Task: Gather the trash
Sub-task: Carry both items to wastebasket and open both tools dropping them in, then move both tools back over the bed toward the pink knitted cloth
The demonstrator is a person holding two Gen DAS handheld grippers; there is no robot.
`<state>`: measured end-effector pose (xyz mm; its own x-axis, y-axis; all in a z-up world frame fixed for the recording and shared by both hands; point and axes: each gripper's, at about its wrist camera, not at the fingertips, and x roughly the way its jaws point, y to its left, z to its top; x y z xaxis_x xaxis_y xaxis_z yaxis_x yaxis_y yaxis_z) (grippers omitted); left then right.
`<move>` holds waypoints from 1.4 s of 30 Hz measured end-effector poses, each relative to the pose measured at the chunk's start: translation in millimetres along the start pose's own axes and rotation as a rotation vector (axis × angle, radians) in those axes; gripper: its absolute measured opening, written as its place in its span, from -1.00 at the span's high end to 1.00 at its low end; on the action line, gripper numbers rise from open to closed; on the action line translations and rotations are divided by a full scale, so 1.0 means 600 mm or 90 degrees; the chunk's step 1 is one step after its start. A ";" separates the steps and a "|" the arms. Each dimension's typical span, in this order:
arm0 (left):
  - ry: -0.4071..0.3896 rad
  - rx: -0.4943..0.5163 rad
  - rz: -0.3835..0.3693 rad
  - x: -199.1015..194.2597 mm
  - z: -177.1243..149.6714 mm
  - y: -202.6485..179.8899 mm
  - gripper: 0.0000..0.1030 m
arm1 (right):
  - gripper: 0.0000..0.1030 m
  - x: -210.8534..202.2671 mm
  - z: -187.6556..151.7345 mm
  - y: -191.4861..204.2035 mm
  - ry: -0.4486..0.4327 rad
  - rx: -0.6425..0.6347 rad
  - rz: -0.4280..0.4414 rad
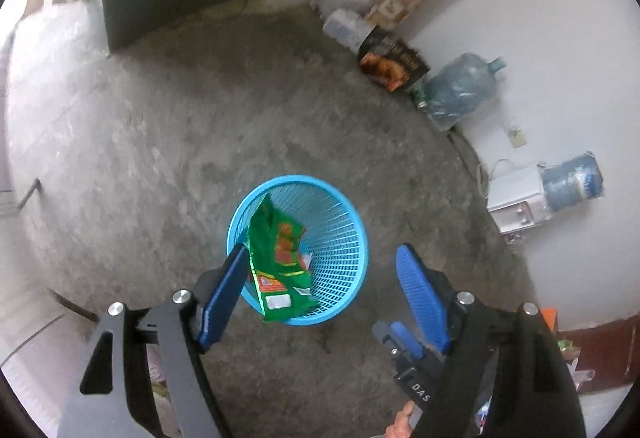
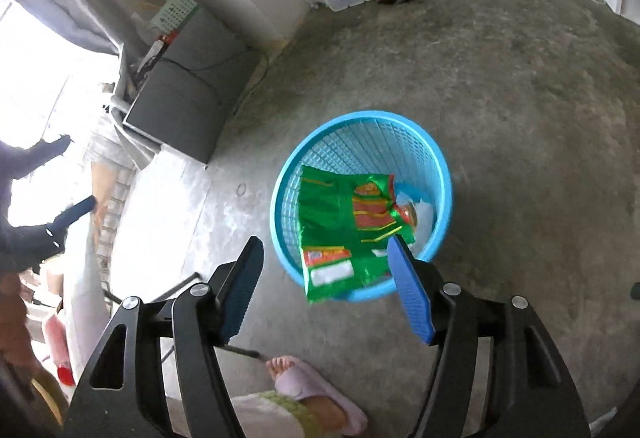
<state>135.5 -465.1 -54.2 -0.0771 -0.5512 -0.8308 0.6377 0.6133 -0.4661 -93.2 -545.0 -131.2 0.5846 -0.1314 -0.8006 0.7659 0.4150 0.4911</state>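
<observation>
Two grippers hang over one round sky-blue plastic mesh basket [image 1: 298,250], which sits at lower centre of both views on a mottled grey concrete floor [image 1: 168,125]. The left gripper [image 1: 320,290] stands wide, nothing pinched; the right gripper [image 2: 326,286] is likewise spread, its pads pressing on nothing. A crinkled green foil snack wrapper [image 1: 280,262], shiny with red and yellow print, lies across the basket's mouth, its lower end overhanging the near rim just beside the left gripper's blue ribbed finger [image 1: 224,298]. The step in hand looks like the drop. Next would be confirming the wrapper slides fully in, since the stiff foil may catch on the rim. Something pale lies at the basket's bottom, too unclear to name.
</observation>
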 end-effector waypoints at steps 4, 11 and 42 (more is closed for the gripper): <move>-0.029 0.029 -0.006 -0.088 -0.028 -0.004 -0.55 | -0.25 -0.030 -0.017 0.012 0.006 -0.017 0.010; -0.078 0.070 0.008 -0.225 -0.093 0.012 -0.57 | -0.28 -0.078 -0.037 0.051 0.009 -0.034 0.049; -0.395 -0.074 0.135 -0.607 -0.482 0.351 -0.81 | -0.46 -0.119 -0.226 0.539 0.144 -0.425 0.285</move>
<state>76.5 28.7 62.3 0.5185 -0.6143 -0.5948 0.5014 0.7819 -0.3704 76.5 -279.4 38.7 0.6737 0.3273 -0.6626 0.1129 0.8405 0.5300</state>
